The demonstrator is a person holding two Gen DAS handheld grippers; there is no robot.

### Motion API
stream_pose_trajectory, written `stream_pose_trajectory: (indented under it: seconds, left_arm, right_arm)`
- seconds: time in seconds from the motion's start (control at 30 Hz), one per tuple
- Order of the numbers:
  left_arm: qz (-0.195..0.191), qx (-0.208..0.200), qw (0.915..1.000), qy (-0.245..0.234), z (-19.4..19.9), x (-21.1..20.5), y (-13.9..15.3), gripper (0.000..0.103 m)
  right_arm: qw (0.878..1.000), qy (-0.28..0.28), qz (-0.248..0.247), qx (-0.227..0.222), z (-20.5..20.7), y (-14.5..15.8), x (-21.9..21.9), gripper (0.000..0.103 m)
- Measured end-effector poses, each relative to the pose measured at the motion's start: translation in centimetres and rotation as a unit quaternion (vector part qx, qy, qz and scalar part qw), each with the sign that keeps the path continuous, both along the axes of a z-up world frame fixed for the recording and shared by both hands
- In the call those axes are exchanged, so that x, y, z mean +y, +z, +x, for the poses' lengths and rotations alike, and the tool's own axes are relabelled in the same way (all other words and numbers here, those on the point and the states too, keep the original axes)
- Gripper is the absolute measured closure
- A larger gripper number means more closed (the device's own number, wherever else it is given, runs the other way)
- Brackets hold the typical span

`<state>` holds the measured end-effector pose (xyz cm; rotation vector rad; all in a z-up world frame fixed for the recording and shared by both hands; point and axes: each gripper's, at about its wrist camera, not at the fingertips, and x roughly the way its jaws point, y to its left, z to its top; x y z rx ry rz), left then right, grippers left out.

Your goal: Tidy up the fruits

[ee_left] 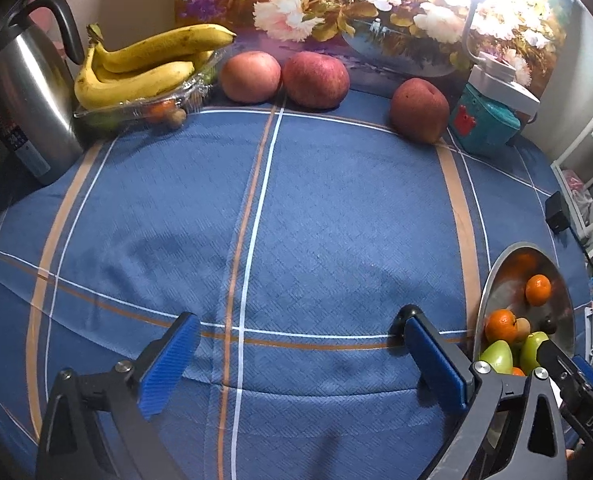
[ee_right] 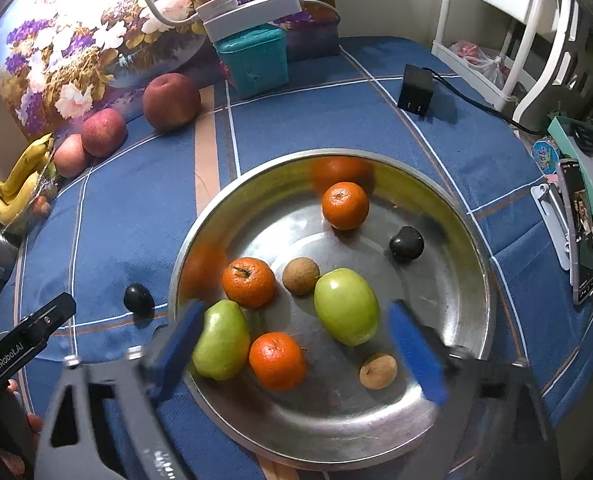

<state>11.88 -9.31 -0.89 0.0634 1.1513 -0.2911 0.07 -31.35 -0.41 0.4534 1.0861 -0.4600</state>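
A steel bowl [ee_right: 448, 216] holds three oranges [ee_right: 345, 205], two green fruits [ee_right: 346, 306], two brown longans [ee_right: 300, 276] and a dark plum [ee_right: 406, 243]. Another dark plum [ee_right: 138, 299] lies on the cloth left of the bowl. My right gripper [ee_right: 296, 354] is open and empty, hovering over the bowl's near side. My left gripper [ee_left: 296, 344] is open and empty over the blue cloth, left of the bowl [ee_left: 492, 288]. Three red apples [ee_left: 315, 79] and a banana bunch [ee_left: 136, 66] on a plastic tray sit at the back.
A steel kettle [ee_left: 24, 96] stands at the far left. A teal box [ee_right: 254, 58] with a white lamp sits at the back by a flower picture. A black charger [ee_right: 415, 90], a phone [ee_right: 582, 232] and a white chair [ee_right: 496, 20] are at the right.
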Motion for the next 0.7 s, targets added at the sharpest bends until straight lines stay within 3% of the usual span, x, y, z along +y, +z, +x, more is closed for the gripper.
stream_pose_trajectory:
  seconds: [0.4,0.57,0.7]
  left_arm:
    - [-0.009,-0.009,0.9998,-0.015,-0.1,-0.3,0.7,0.0]
    - [-0.007,-0.032,0.999,-0.032,-0.3,-0.5,1.6,0.0]
    - [0.023,-0.065,0.9968,-0.041,-0.6,-0.7,2.5,0.0]
  right_arm:
    - [1.0,0.001,-0.005,-0.019,-0.3,0.5,0.7,0.003]
    - [1.0,0.006,-0.002,-0.015,-0.2,0.4,1.7,0.003]
    - [1.0,0.014,-0.006,-0.013,0.2,0.7,2.8,0.003]
